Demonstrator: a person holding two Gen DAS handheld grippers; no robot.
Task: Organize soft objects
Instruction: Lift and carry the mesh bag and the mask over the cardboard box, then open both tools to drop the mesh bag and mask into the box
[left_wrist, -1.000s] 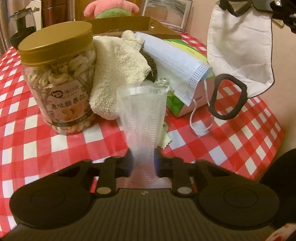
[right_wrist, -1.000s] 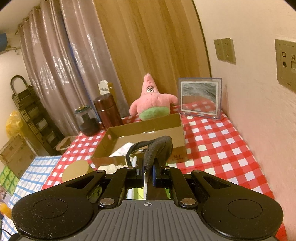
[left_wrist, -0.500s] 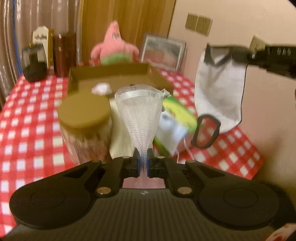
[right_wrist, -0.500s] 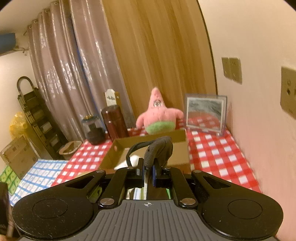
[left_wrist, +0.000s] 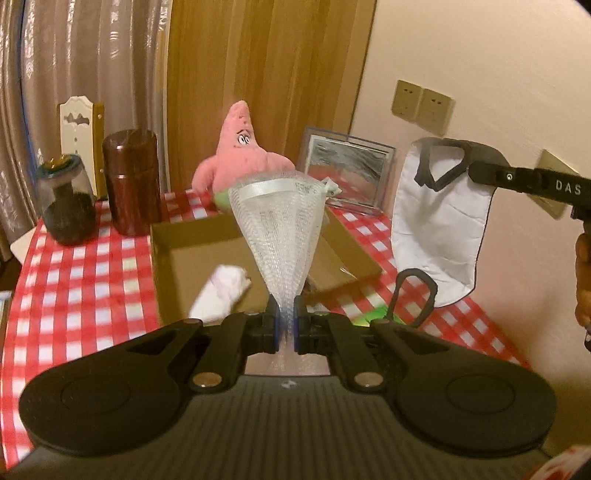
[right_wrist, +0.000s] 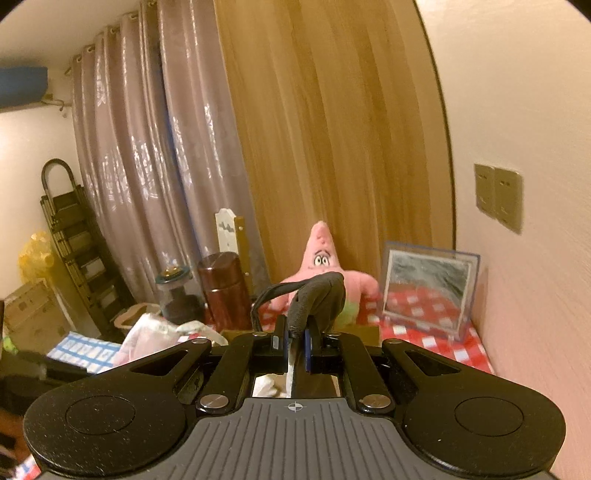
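My left gripper (left_wrist: 285, 321) is shut on the narrow end of a white mesh net bag (left_wrist: 277, 236), which fans upward to a ribbon rim. Behind it on the table lies an open cardboard box (left_wrist: 184, 251) holding a white cloth (left_wrist: 221, 291). A pink star plush (left_wrist: 240, 158) stands past the box. To the right, my right gripper (left_wrist: 476, 168) holds up a white tote bag (left_wrist: 439, 229) by its black handle. In the right wrist view the right gripper (right_wrist: 295, 339) is shut on that black handle (right_wrist: 317, 299), and the bag itself hangs out of sight below.
A brown canister (left_wrist: 131, 181) and a dark glass jar (left_wrist: 66, 199) stand at the back left on the red-checked tablecloth (left_wrist: 74, 288). A framed picture (left_wrist: 347, 173) leans on the right wall. A green package (left_wrist: 376, 315) lies near the bag's loose handle (left_wrist: 413, 295).
My left gripper has closed tighter on the mesh bag and lifted it off the pile by the snack jar, over towards the box. The right gripper with the tote bag has shifted and risen slightly.
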